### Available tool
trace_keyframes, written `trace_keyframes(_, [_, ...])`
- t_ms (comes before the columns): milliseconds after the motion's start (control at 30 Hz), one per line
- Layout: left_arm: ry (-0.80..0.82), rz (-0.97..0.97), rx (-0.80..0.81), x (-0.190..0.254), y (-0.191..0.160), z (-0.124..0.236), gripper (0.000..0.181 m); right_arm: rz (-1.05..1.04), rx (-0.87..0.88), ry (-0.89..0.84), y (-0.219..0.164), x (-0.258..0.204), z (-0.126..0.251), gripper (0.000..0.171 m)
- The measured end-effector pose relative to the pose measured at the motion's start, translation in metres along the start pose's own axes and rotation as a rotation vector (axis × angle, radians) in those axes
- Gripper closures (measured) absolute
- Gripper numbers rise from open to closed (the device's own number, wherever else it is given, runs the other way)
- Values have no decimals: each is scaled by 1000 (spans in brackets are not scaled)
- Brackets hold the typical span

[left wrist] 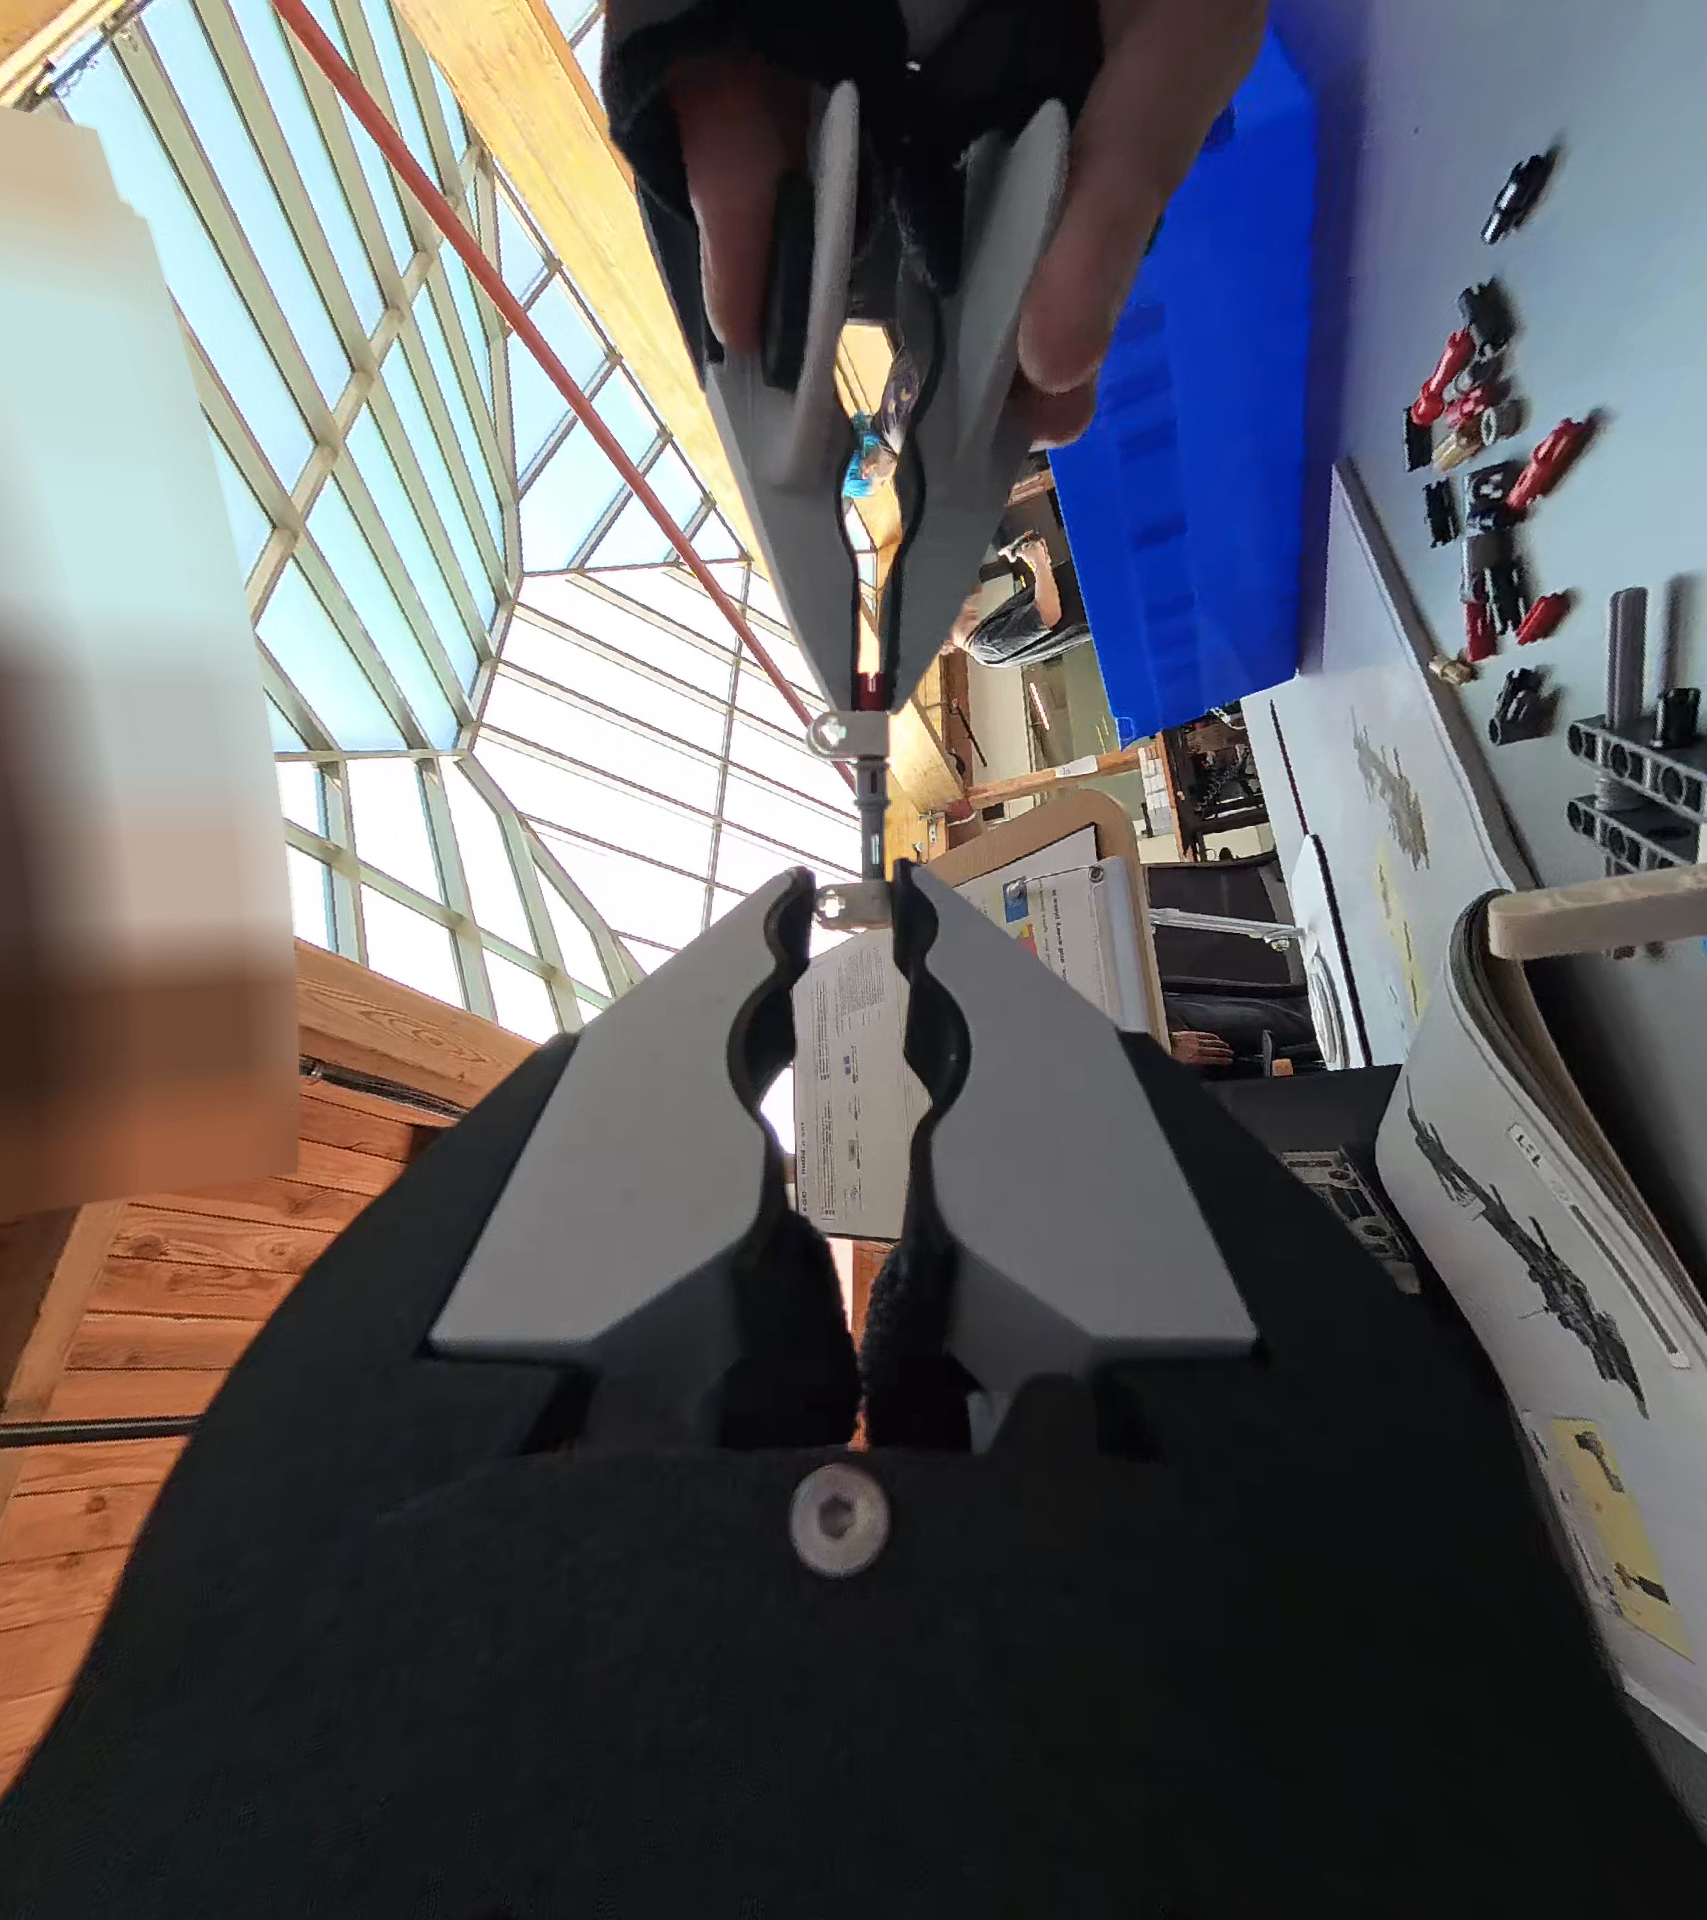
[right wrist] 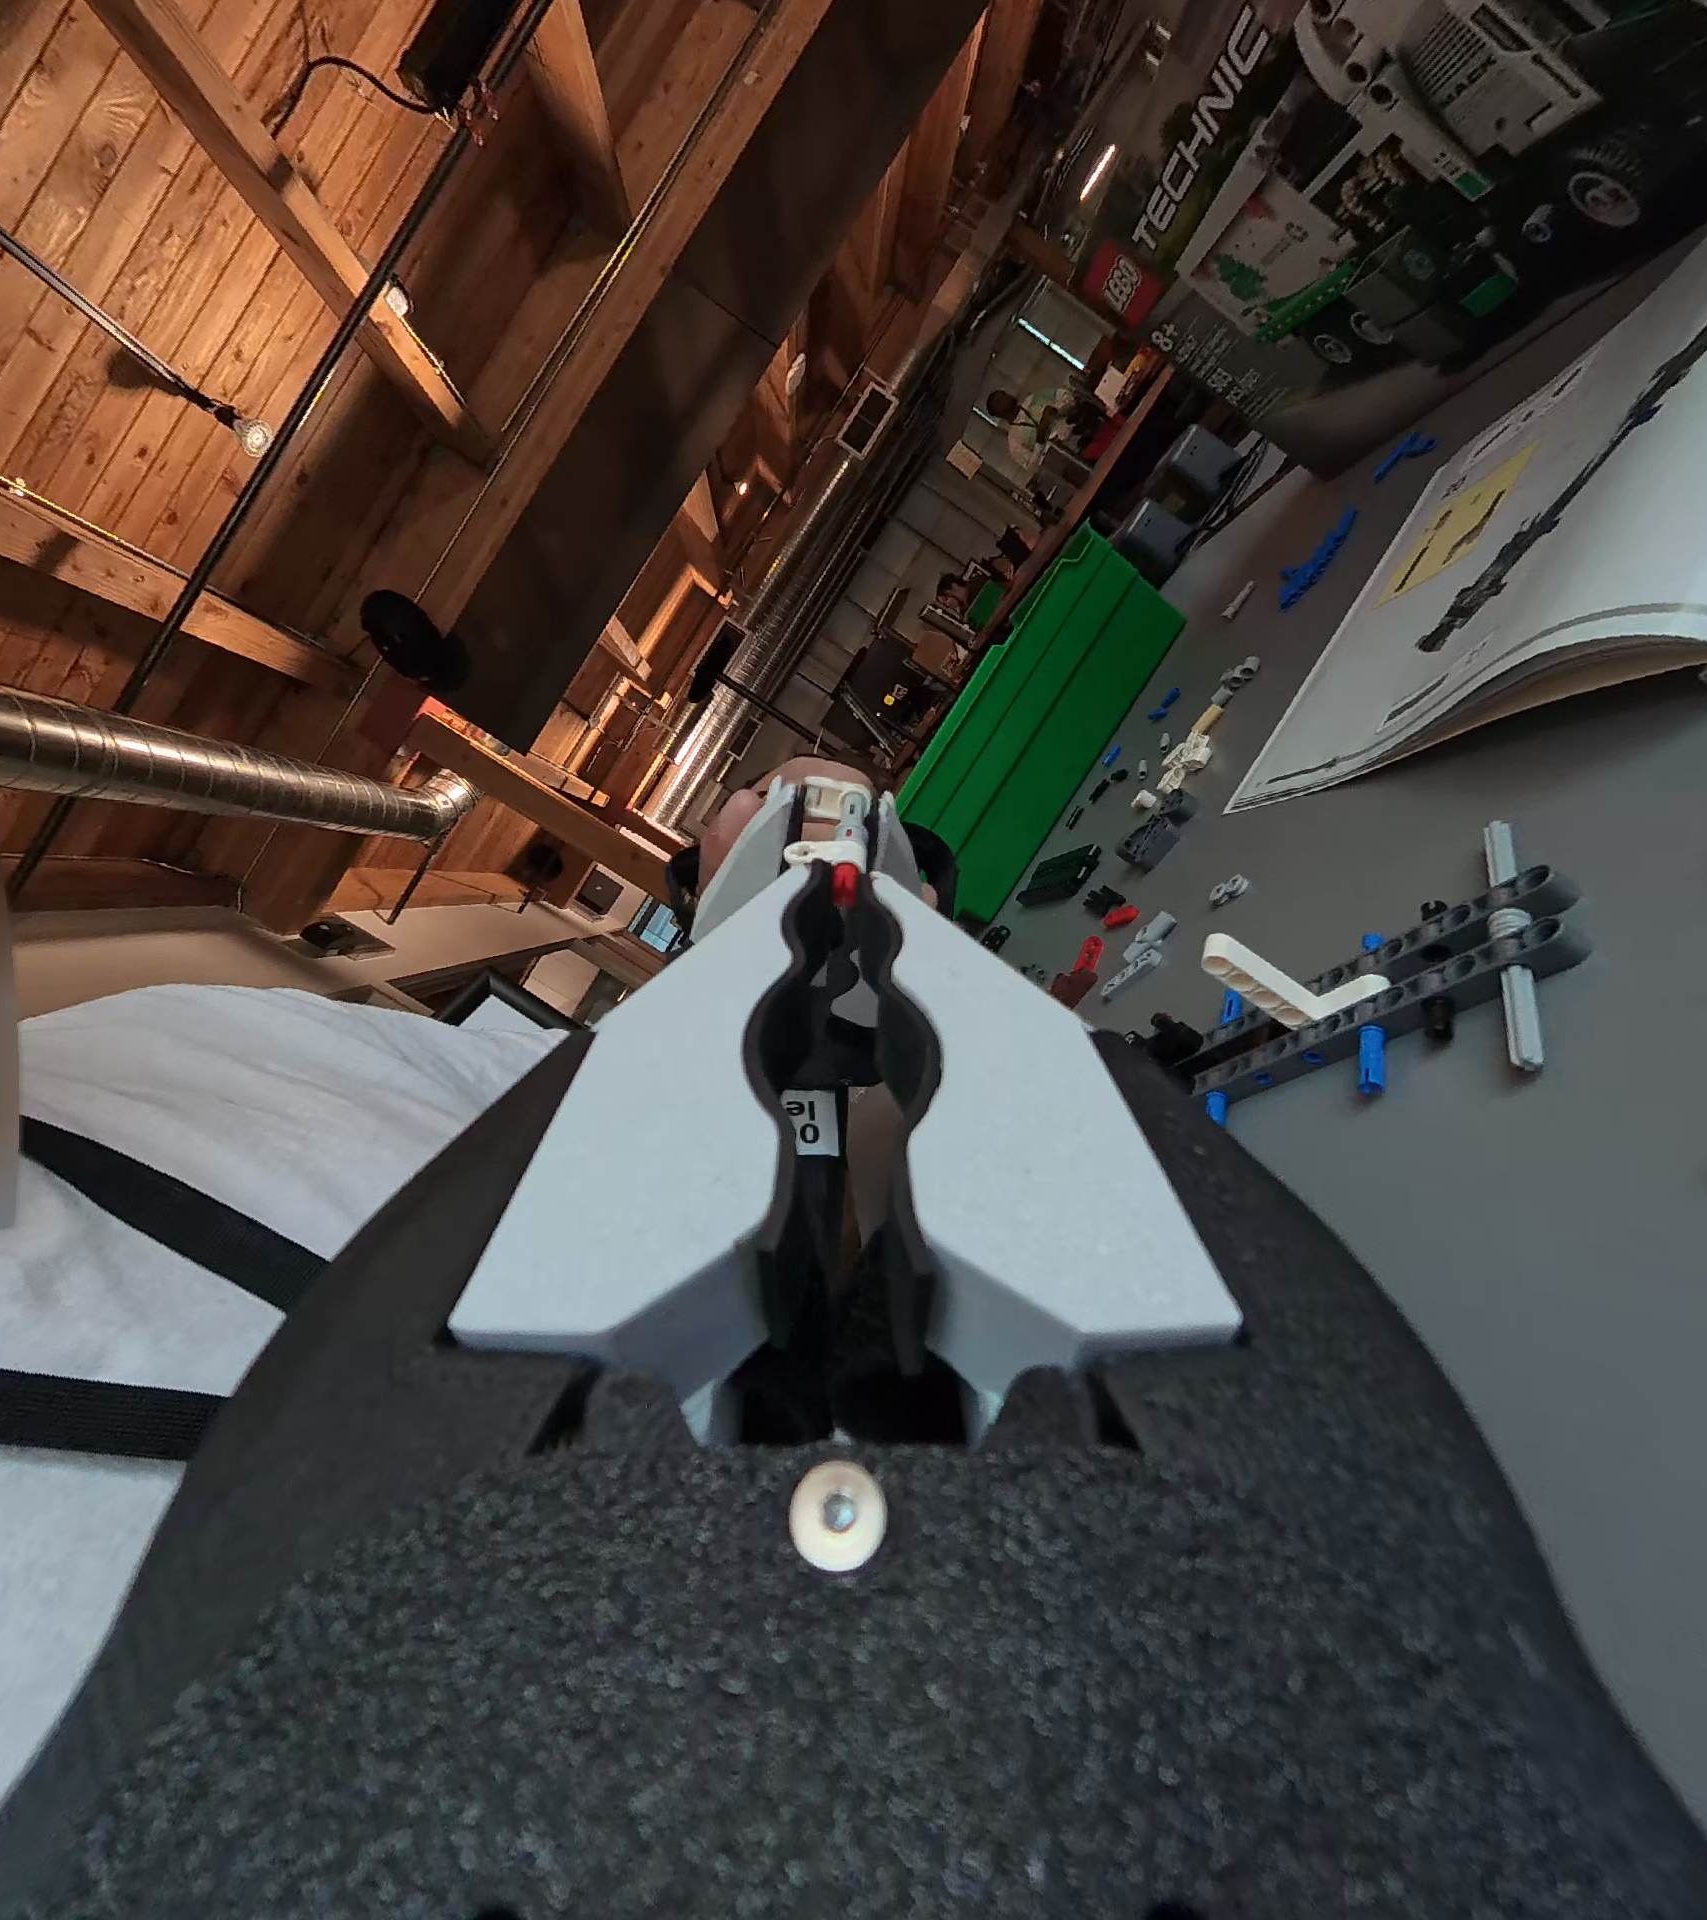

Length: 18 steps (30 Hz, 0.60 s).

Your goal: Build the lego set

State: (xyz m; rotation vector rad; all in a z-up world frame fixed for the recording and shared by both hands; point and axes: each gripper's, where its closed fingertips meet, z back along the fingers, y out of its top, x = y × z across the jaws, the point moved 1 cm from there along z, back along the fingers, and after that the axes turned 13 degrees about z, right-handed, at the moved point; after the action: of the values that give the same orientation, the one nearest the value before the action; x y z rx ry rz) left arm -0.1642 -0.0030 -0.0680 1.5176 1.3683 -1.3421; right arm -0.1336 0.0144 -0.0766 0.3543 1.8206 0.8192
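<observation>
Risk first: small parts held tip to tip in mid-air, well off the grey table (right wrist: 1451,1351); slight misalignment between the two tools likely to bend the joint or pop a piece free. Too light a pinch, and a drop among the loose pieces below.

Left gripper (left wrist: 854,883): tips nearly together, pinching a small light-grey connector (left wrist: 849,902) right at the ends, wider scalloped gap behind left empty. Dark pin (left wrist: 870,821) rising straight ahead from that connector.

Right gripper (right wrist: 844,891): also nearly closed, nipping a red piece (right wrist: 841,883) at the very tips, with a second pale connector (right wrist: 823,854) just beyond, meeting the pin's far end.

Off to the right: long dark beam assembly (right wrist: 1389,987) and open instruction booklet (right wrist: 1555,582), both lying flat.
</observation>
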Motion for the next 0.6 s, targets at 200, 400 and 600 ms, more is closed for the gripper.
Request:
trace_keyframes(200, [-2,-46,88,-1,5,6,168,0,-44,34,-5,-1,1,170])
trace_keyframes(400, [14,-100,211,-8,14,8,169,-125,-71,169,-7,-6,6,171])
trace_keyframes(600, [-3,-111,240,-1,17,4,169,-82,-84,132,-5,-3,9,171])
